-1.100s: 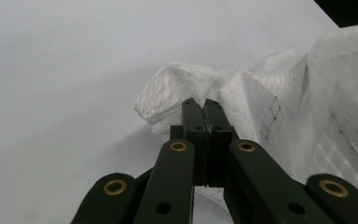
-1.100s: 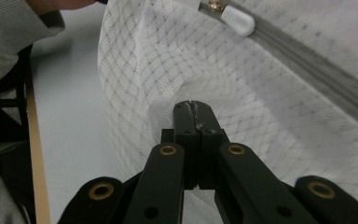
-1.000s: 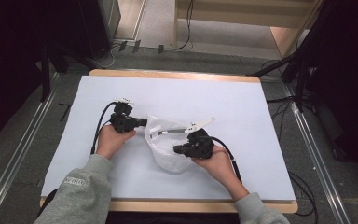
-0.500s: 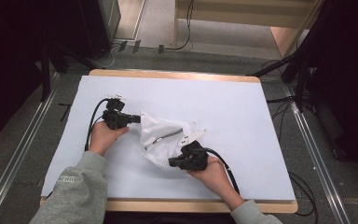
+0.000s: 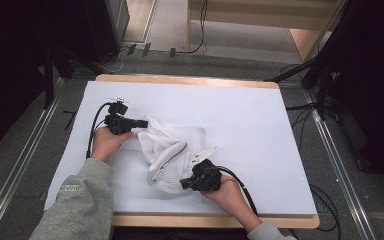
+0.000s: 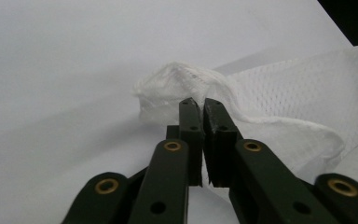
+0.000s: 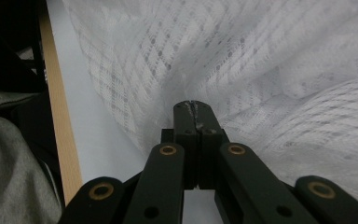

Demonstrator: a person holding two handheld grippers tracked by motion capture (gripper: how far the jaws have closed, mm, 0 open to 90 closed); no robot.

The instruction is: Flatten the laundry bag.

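Two tongs on white mesh bag (image 5: pixel 172 152), mid-tabletop (image 5: pixel 260 125) | left tongs (image 6: pixel 200 105) just eased slightly, mesh edge between jaws, hand drawn leftward | right tongs (image 7: pixel 195 106) pinching mesh, pulled nearer | bag being spread.

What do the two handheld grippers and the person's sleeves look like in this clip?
Both the left gripper and the right gripper are black, each trailing a black cable. Their jaws are flat black bars on linkage arms with brass-coloured pivot rings. The sleeves are grey sweatshirt fabric with ribbed cuffs.
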